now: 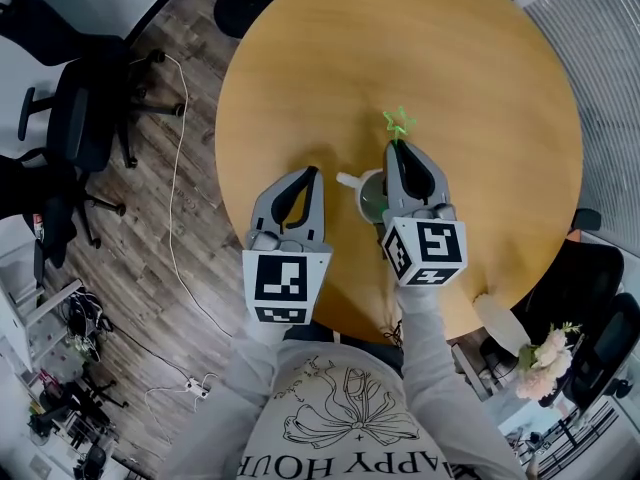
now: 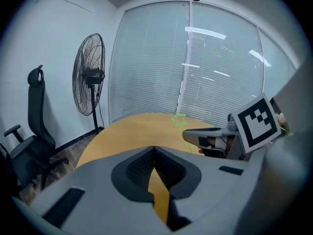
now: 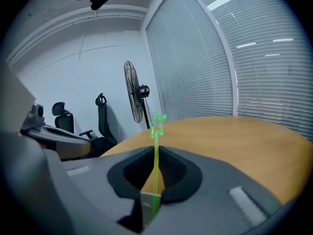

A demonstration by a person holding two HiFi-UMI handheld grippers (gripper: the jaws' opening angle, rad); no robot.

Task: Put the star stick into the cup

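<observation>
Right claw (image 3: 155,150) is clenched on the green star stick (image 3: 156,131), star up, over the white cup (image 1: 366,196) on the counter (image 1: 480,88). The stem looks light and whippy, so pinch it gently. Left claw (image 2: 154,149) is closed on nothing.

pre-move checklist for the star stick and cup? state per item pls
1. Right tool shut on the star stick: ok.
2. Stick upright, star end on top: ok.
3. Cup upright on the table, right under the right tool: ok.
4. Stick's lower end past the cup rim: cannot tell, the tool covers it.
5. Left tool shut, empty, beside the cup and not touching it: ok.
</observation>
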